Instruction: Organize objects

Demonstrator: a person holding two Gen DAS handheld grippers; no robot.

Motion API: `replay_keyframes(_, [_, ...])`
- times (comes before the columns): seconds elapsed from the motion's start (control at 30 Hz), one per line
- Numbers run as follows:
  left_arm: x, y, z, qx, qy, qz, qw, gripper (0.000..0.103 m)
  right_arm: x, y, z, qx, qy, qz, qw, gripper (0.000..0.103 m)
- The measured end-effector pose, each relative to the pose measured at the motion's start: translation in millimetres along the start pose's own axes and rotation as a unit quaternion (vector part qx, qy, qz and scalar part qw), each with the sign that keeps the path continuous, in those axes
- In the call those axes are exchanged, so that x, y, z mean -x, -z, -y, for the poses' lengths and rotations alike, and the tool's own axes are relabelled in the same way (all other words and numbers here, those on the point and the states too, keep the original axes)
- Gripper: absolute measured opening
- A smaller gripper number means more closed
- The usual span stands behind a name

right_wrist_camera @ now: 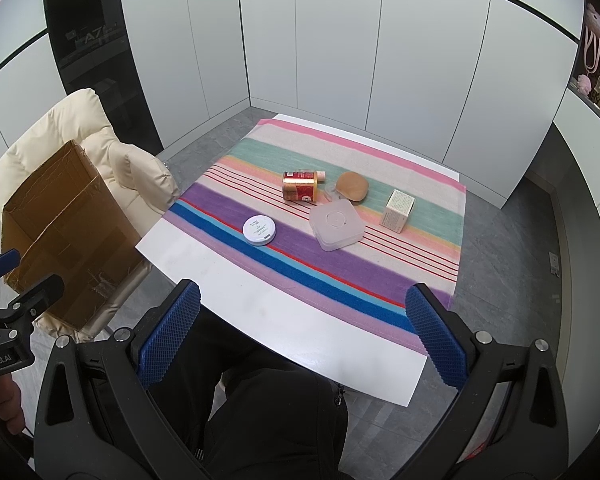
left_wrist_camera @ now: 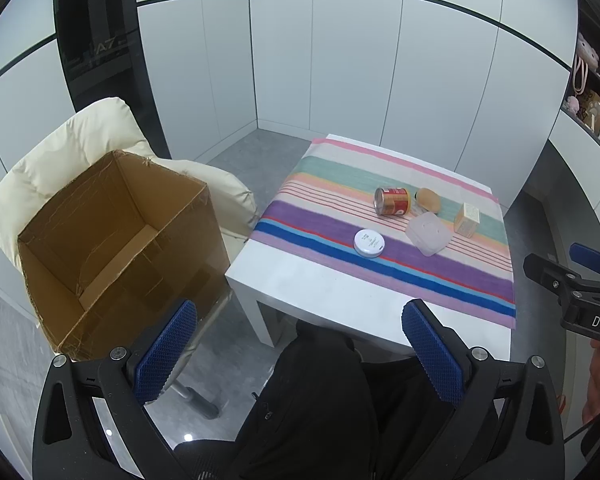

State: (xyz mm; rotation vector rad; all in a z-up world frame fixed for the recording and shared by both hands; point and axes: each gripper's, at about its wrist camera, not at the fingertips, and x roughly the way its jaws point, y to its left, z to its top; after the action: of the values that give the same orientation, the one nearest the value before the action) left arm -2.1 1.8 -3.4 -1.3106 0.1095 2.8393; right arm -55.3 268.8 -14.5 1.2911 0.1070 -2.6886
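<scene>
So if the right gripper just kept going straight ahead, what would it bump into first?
Probably the striped cloth on the table, just short of the clear square box. The right gripper is open and empty, pointing down at that spot. Depth is hard to judge, so it might reach the box.

Both grippers are black plastic frames with silver screws, and each left gripper (left_wrist_camera: 300, 344) finger (left_wrist_camera: 166, 354) has a blue diamond-textured pad, same on the right gripper (right_wrist_camera: 304, 330). White lettering sits on the frames. Below the white table (right_wrist_camera: 236, 280), the person wears black trousers (right_wrist_camera: 276, 412) with a small zipper.

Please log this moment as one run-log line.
left tool open | right tool open | brown cardboard box empty | round white tin untouched
</scene>
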Motion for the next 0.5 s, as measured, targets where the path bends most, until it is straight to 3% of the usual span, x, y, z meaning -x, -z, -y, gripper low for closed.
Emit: replay_keyframes(0.5, [1.1, 1.3, 0.7, -0.01, -0.009, 0.002, 0.9999, 0.103, -1.3, 0.4, -0.5, 0.0, 0.0, 0.0, 1.0, 0.103])
